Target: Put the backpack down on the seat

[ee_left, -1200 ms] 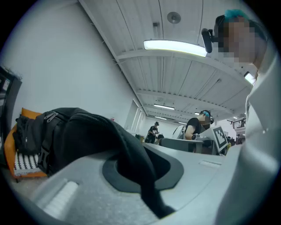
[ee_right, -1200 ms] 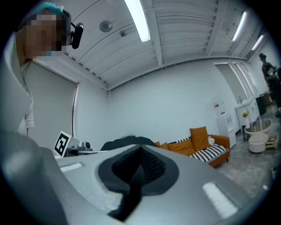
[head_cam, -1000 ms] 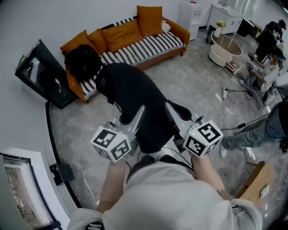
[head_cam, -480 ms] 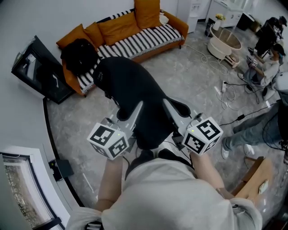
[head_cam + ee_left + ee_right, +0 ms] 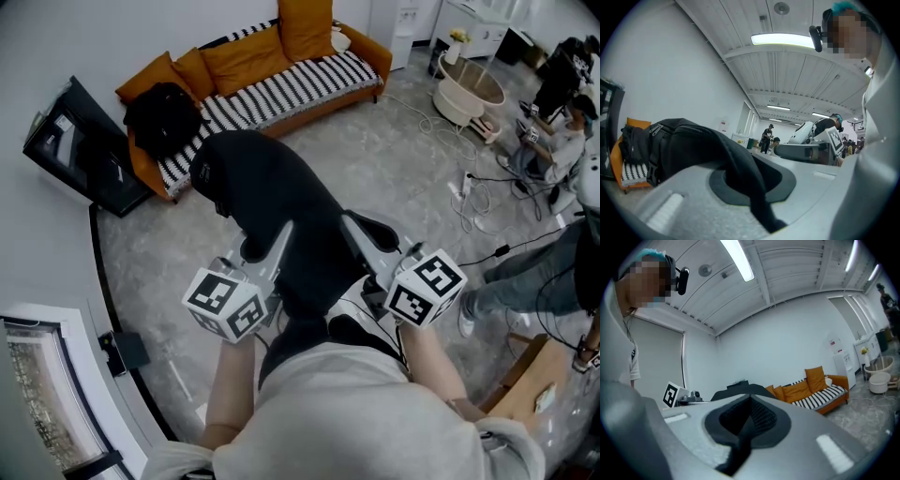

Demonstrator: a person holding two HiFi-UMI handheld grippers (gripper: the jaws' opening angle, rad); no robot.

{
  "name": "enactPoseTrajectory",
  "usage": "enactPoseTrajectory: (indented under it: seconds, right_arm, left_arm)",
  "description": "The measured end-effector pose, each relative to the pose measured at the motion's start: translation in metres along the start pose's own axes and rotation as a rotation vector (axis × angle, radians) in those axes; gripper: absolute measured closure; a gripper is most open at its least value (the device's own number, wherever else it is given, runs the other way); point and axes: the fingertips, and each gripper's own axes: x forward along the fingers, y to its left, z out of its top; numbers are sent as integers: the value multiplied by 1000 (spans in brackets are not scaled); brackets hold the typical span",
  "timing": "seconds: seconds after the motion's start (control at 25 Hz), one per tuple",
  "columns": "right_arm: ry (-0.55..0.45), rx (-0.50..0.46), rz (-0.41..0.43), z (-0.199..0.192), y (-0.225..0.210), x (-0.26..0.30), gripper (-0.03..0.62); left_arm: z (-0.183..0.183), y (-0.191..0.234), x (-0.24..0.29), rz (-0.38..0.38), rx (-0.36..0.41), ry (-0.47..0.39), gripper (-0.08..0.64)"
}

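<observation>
Step in hand: the carry. The large black fabric backpack [image 5: 270, 202] hangs between the two grippers above the grey stone floor [image 5: 394, 178], well apart from the seat and not yet set down.
Left gripper [image 5: 759, 197]: jaws pressed together on a black strap of the backpack.
Right gripper [image 5: 740, 437]: jaws likewise closed, pinching another black strap.
Seat: the orange sofa [image 5: 370, 58] with a black-and-white striped seat cushion [image 5: 291, 89]; a second black bag [image 5: 161, 117] fills its left end, while the middle and right end look free.
Next move, as I judge it: bring the backpack to the sofa's front edge, lower it onto the free striped part, and part the jaws only once the seat takes its weight.
</observation>
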Motion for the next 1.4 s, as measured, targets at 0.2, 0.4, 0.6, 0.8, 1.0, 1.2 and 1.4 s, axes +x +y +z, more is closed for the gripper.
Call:
enactPoseTrajectory:
  seconds: [0.2, 0.4, 0.6, 0.8, 1.0, 1.2, 1.4]
  right_arm:
    - [21, 22, 23, -10, -8, -6, 589]
    - [14, 24, 32, -4, -26, 1, 589]
    - [-12, 36, 0, 10, -63, 26, 589]
    - [-9, 9, -34, 23, -106, 84, 589]
    - [-2, -17, -49, 45, -142, 159, 589]
    - [-29, -40, -81, 75, -179, 227, 589]
    - [-41, -42, -108, 90, -216, 287, 589]
  left_arm:
    - [-9, -2, 9, 27, -40, -10, 545]
    - [-11, 8, 31, 18, -48, 14, 545]
    - [-7, 38, 59, 10, -61, 13, 545]
    - [5, 90, 105, 0, -62, 14, 545]
    - [30, 162, 150, -19, -74, 11, 545]
    - [53, 232, 191, -34, -78, 15, 545]
    - [65, 291, 227, -52, -83, 25, 545]
